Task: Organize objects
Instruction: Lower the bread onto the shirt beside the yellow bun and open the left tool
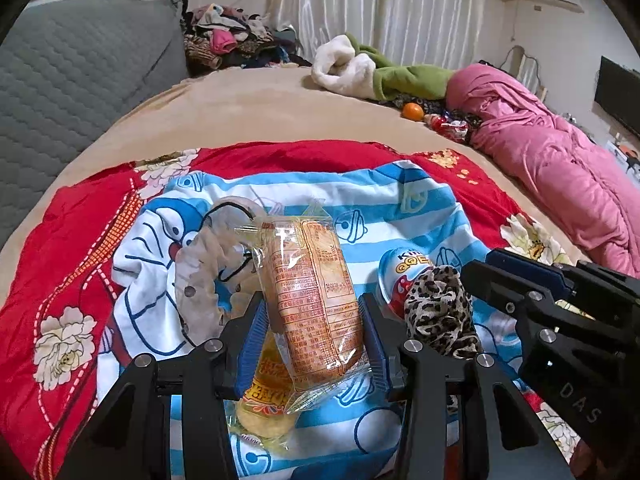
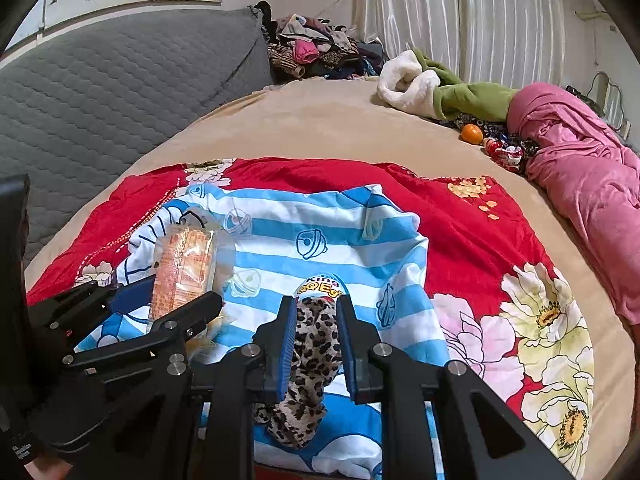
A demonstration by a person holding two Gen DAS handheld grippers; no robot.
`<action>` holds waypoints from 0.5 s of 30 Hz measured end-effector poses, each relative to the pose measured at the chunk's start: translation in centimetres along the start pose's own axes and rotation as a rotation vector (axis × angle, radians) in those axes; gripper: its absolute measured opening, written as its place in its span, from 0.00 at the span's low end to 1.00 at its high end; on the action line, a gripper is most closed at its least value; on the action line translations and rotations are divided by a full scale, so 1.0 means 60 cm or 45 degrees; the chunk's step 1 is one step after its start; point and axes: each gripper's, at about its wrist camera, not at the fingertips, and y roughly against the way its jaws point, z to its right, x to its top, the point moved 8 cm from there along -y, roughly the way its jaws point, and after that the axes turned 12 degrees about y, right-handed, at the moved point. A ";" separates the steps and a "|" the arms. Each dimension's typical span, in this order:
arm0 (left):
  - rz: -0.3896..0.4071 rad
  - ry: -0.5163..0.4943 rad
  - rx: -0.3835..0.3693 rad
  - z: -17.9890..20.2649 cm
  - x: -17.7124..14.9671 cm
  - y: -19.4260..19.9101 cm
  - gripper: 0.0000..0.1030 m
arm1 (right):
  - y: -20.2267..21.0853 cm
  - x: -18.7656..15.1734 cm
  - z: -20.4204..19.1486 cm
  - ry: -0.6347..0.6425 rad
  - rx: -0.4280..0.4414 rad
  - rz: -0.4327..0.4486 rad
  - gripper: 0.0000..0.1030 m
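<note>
Left jaws: your left gripper (image 1: 314,332) is clamped on the wrapped snack pack (image 1: 310,292), blue pads against both long sides, the pack standing up out of the jaws.
Right jaws: your right gripper (image 2: 316,344) is closed tight on the leopard-print cloth (image 2: 308,344), which bunches between the pads and hangs out below them.
Just under the left jaws: a yellow snack packet (image 1: 266,396) lies on the blue striped cartoon cloth (image 1: 360,200), directly beneath the held pack.
Just past the right jaws: the chocolate egg (image 2: 322,282) sits on the striped cloth at the far tip of the jaws, close against the leopard print.
Left of the pack: a pale crumpled bag (image 1: 204,276) lies on the cartoon cloth.
Further out: the red floral quilt (image 2: 480,240) lies under the striped cloth on the bed (image 1: 260,108); an orange (image 1: 413,112) and the pink duvet (image 1: 560,160) lie far right.
Step in hand: both items look carried, lowered over the striped cloth, neither released.
Next move: pick a bare patch for each; you'll likely need to steer the pack clear of the yellow packet, and the cloth clear of the egg, before opening.
</note>
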 end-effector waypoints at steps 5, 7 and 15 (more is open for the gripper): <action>-0.004 -0.006 0.008 0.002 -0.004 -0.009 0.46 | -0.003 0.002 0.002 0.007 -0.006 -0.002 0.20; -0.004 -0.004 0.012 0.002 -0.005 -0.014 0.46 | -0.008 0.001 0.004 0.010 -0.008 -0.009 0.20; -0.022 -0.004 0.032 0.000 -0.013 -0.033 0.46 | -0.022 -0.001 0.005 0.015 -0.008 -0.026 0.20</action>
